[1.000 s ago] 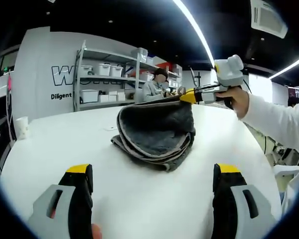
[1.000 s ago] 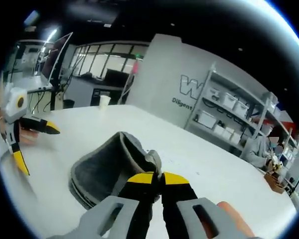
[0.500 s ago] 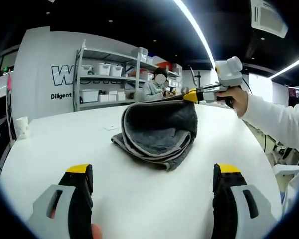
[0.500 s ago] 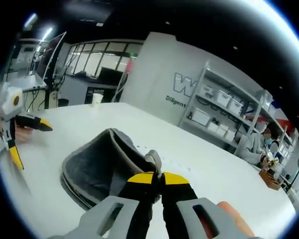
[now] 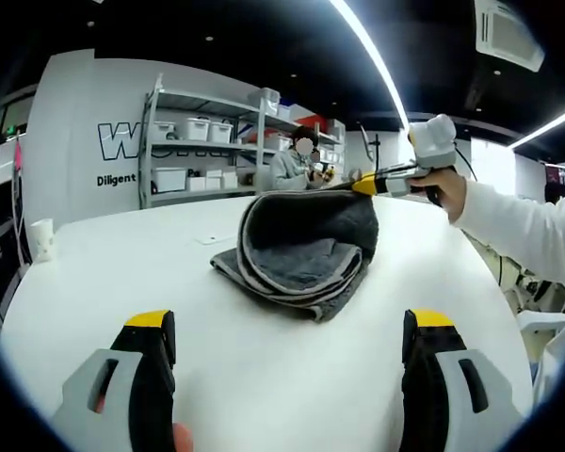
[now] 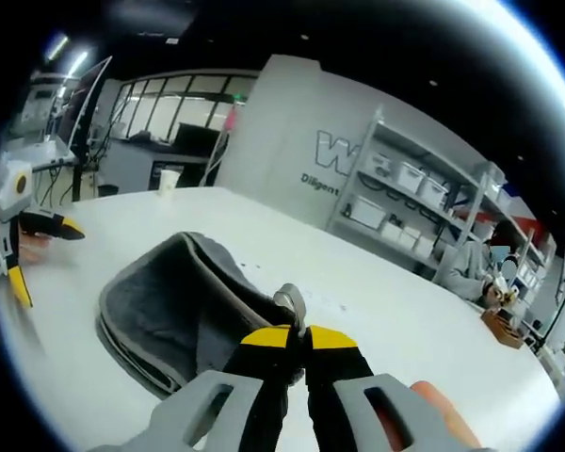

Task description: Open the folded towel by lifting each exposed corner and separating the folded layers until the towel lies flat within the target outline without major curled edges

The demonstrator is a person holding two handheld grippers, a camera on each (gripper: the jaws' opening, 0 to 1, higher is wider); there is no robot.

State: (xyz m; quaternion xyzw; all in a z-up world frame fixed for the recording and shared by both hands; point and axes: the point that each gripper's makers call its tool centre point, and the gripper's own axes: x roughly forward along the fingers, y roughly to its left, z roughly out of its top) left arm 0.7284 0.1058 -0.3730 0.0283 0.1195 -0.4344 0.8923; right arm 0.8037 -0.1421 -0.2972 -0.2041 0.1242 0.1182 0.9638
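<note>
A dark grey towel [image 5: 301,250] with a lighter grey border lies folded on the white table [image 5: 132,273]. Its top layer is peeled up and arches over the layers below. In the left gripper view the right gripper [image 5: 365,185] comes in from the right, held by a hand in a white sleeve, and pinches the raised corner. My left gripper [image 5: 287,330] stands open near the table's front, well short of the towel. In the right gripper view my right gripper [image 6: 297,331] is shut on the towel [image 6: 169,306] corner, and the left gripper [image 6: 33,250] shows at far left.
A paper cup [image 5: 41,240] stands at the table's left edge. Metal shelves [image 5: 202,141] with white bins line the back wall, and a seated person [image 5: 297,165] is behind the table. A small scrap [image 5: 207,241] lies on the table behind the towel.
The right gripper has carried the towel corner further right and away, opening the top layer wider. My left gripper has stayed still and open.
</note>
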